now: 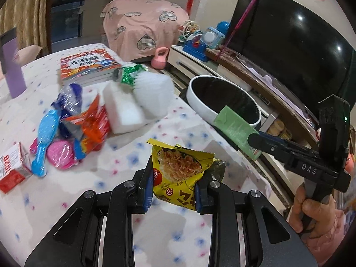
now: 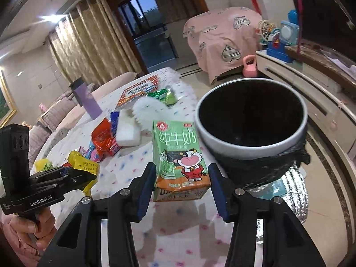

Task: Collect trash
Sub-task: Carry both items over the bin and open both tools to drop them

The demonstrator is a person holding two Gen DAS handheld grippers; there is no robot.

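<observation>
My left gripper (image 1: pixel 174 189) is shut on a yellow noodle snack packet (image 1: pixel 182 173) and holds it above the table; it also shows in the right wrist view (image 2: pixel 83 166). My right gripper (image 2: pixel 181 184) is shut on a green milk carton (image 2: pixel 178 155), held up beside the white-rimmed trash bin (image 2: pixel 251 143) with a black liner. In the left wrist view the carton (image 1: pixel 235 131) sits just in front of the bin's rim (image 1: pixel 200 102).
On the dotted tablecloth (image 1: pixel 66 191) lie an orange wrapper (image 1: pixel 93 129), a white foam block (image 1: pixel 124 113), a blue brush (image 1: pixel 43 140), a red-white box (image 1: pixel 13 169), a book (image 1: pixel 89 65) and a green foil wrapper (image 1: pixel 129 73). A TV (image 1: pixel 289 44) stands at right.
</observation>
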